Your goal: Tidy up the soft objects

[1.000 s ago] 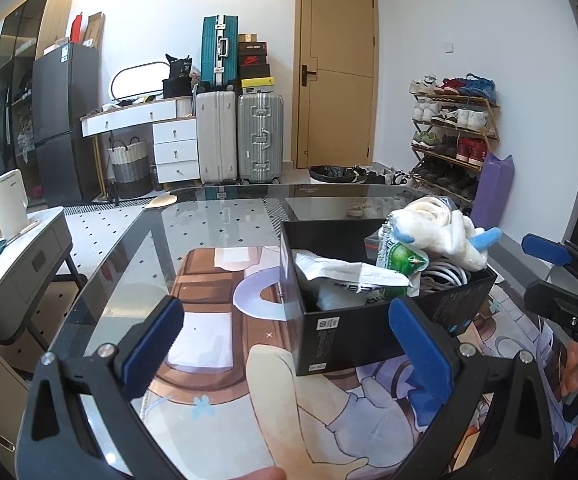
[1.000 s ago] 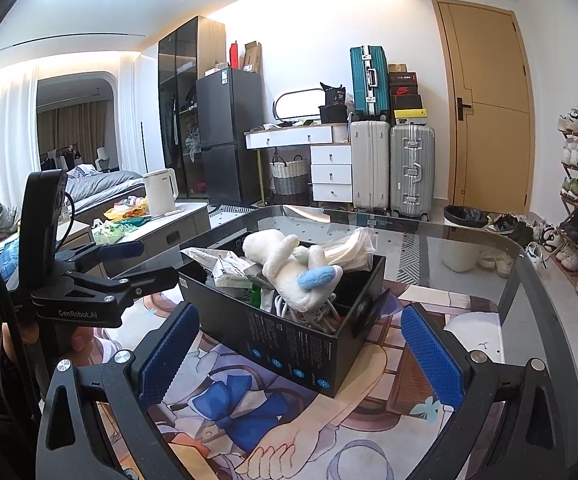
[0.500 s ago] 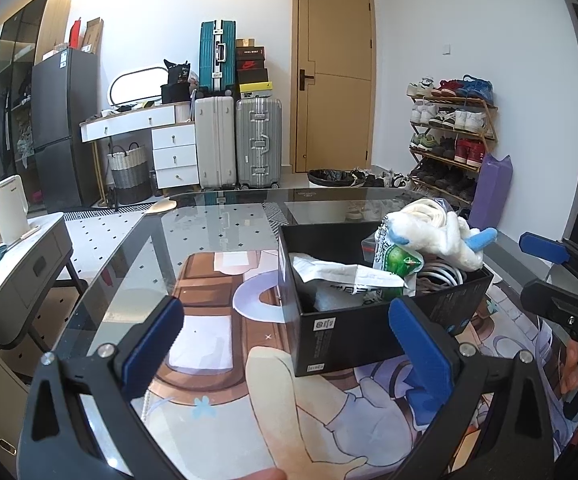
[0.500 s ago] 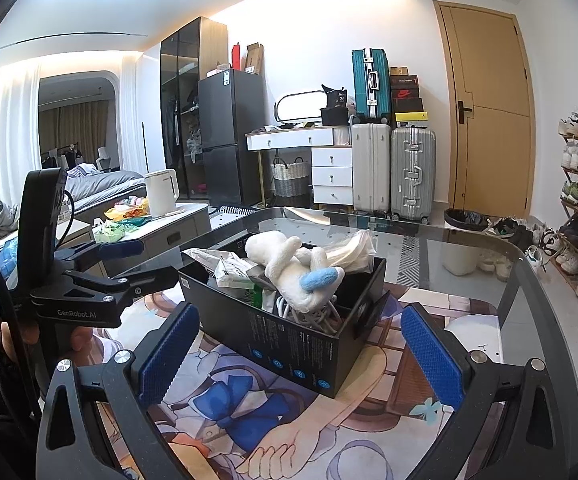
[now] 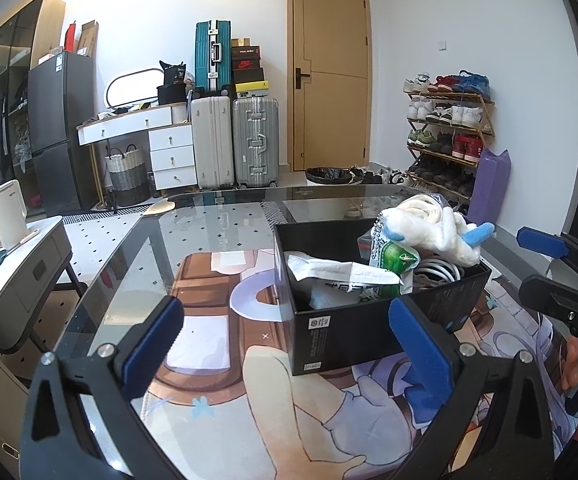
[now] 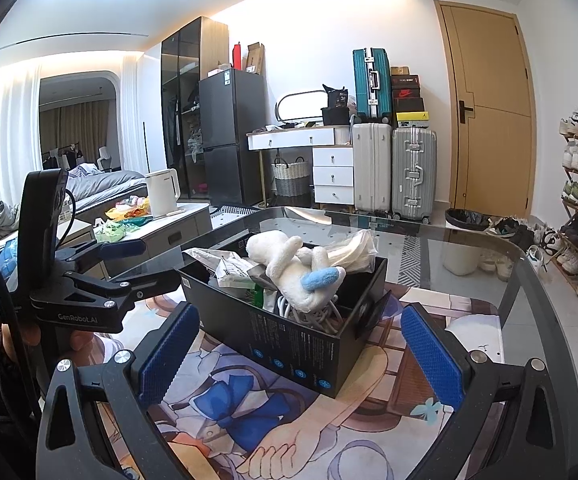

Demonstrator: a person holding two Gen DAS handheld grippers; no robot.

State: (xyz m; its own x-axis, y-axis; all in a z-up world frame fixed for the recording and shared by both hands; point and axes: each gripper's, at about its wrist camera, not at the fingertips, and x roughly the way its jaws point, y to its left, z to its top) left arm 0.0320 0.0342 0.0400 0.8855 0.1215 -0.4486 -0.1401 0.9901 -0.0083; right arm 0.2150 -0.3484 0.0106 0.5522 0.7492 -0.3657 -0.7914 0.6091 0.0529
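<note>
A black box (image 5: 353, 328) (image 6: 289, 344) stands on a glass table with a cartoon mat. A white plush toy with blue tips (image 5: 433, 232) (image 6: 293, 268) lies on top of its contents, beside white plastic bags (image 5: 341, 270), a green packet (image 5: 393, 256) and white cables (image 5: 437, 270). My left gripper (image 5: 285, 344) is open and empty, just in front of the box's left half. My right gripper (image 6: 301, 344) is open and empty, facing the box from the other side. Each gripper shows in the other's view, the left one (image 6: 121, 268) and the right one (image 5: 549, 264).
The glass table's curved edge (image 5: 225, 196) runs behind the box. A grey side cabinet with a white kettle (image 5: 9, 216) stands left of the table. Suitcases (image 5: 233, 140), white drawers, a fridge, a door and a shoe rack (image 5: 449, 136) line the walls.
Both grippers have stayed open and nearly still. The views shift only slightly, with the box a little farther from the right gripper.
</note>
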